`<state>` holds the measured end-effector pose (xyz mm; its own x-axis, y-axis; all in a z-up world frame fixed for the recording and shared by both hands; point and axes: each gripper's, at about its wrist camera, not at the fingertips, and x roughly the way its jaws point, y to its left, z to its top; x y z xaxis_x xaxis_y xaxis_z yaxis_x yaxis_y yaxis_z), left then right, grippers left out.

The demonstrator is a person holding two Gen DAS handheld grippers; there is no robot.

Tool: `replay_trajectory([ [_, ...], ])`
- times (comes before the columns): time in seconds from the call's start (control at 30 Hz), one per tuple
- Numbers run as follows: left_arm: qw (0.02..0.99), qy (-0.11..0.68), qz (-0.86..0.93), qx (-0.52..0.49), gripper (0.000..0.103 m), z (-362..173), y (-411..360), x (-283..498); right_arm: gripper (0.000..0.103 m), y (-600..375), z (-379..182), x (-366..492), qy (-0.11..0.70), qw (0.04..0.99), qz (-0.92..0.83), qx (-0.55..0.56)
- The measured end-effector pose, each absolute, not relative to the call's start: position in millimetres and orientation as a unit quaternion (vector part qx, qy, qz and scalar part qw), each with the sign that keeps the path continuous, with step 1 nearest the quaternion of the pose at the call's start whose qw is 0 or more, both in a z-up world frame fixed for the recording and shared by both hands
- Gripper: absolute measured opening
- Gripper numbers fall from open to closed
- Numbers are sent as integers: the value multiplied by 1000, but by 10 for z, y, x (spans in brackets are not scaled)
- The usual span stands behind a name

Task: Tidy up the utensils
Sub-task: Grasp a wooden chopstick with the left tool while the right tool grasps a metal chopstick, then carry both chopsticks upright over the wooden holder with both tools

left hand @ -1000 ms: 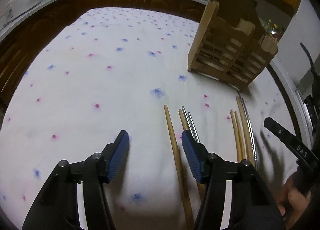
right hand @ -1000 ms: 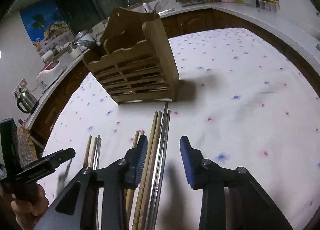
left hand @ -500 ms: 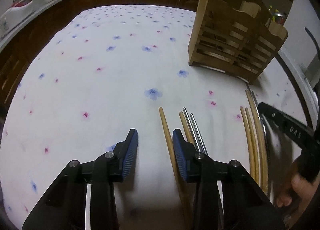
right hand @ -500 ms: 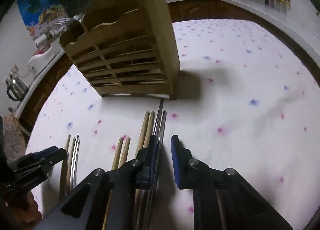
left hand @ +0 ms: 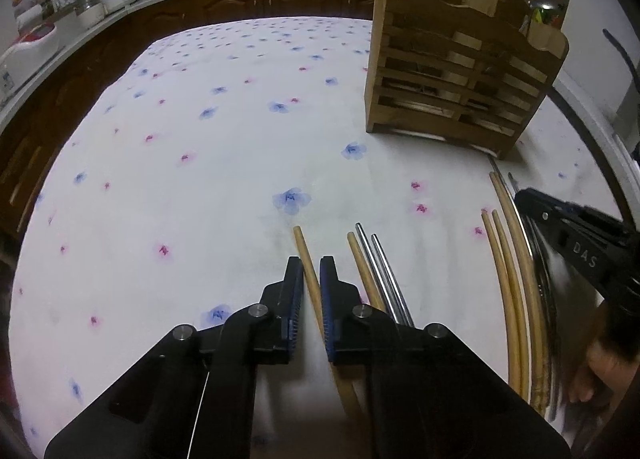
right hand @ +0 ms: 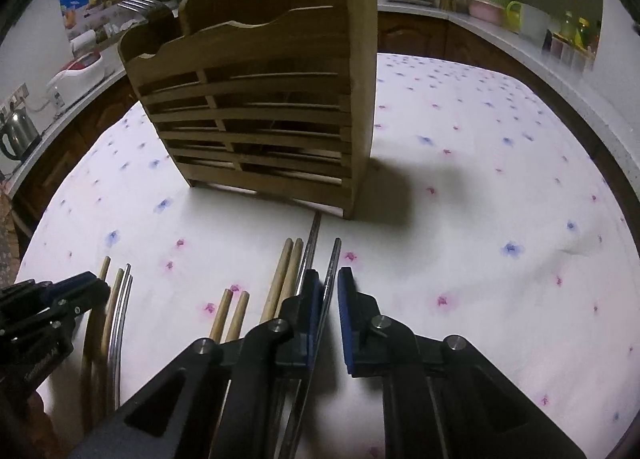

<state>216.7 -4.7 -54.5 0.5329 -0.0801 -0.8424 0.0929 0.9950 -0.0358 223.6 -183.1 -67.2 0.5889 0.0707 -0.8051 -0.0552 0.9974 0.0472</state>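
Left gripper clamped on 1 wooden chopstick, right gripper on 1 metal chopstick, both lying on the floral cloth before the wooden holder; risk: thin, smooth sticks pivoting or slipping when lifted.

Utensil rack stands on worktop; chopsticks lie in groups before it.
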Motion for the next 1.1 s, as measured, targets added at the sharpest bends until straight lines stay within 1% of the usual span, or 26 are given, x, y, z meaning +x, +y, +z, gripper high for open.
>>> replay_trajectory([
  [0.07,873,484,-57,-18,7,-529,27,2165,5,-1876,-647,2195,455,888,44,35],
  [0.2,873,478,-71,-65,5,-419,179,2070,5,-1956,-553,2038,447,890,58,74],
  [0.4,884,445,-99,-102,5,-87,301,1838,5,-2091,-172,1680,409,900,83,124],
  [0.53,890,420,-125,-126,5,186,342,1670,4,-2149,154,1470,375,912,91,136],
  [0.77,903,373,-156,-144,5,646,394,1449,5,-2203,575,1193,326,928,101,147],
  [0.93,911,351,-163,-141,5,825,401,1341,5,-2240,800,1083,298,938,103,144],
  [1.1,917,335,-166,-137,5,949,401,1266,5,-2267,910,1032,281,943,106,144],
])
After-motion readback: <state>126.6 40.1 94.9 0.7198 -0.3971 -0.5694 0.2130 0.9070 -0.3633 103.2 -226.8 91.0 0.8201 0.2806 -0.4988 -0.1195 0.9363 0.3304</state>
